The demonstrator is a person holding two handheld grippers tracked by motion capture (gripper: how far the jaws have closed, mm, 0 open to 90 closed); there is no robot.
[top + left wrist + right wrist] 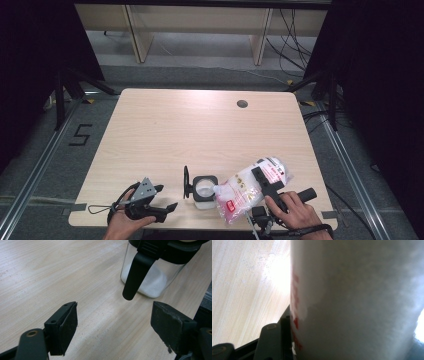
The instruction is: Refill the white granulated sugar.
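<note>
A clear jar [205, 192] with a black rim stands near the table's front edge, its lid [186, 182] flipped open to the left and white granules inside. My right gripper [263, 181] is shut on a plastic bag of white granules [247, 189] with red print. The bag is tilted, its lower corner at the jar's mouth. In the right gripper view the bag [357, 302] sits close between the jaws. My left gripper [167, 198] rests open on the table left of the jar. In its own view the left gripper [115, 315] is empty, the jar [155, 280] and its black latch [136, 275] ahead.
The light wooden table [200, 125] has a round cable hole [242, 104] at the far right. Both hands are at the table's front edge. Dark stands and cables are on the floor to either side.
</note>
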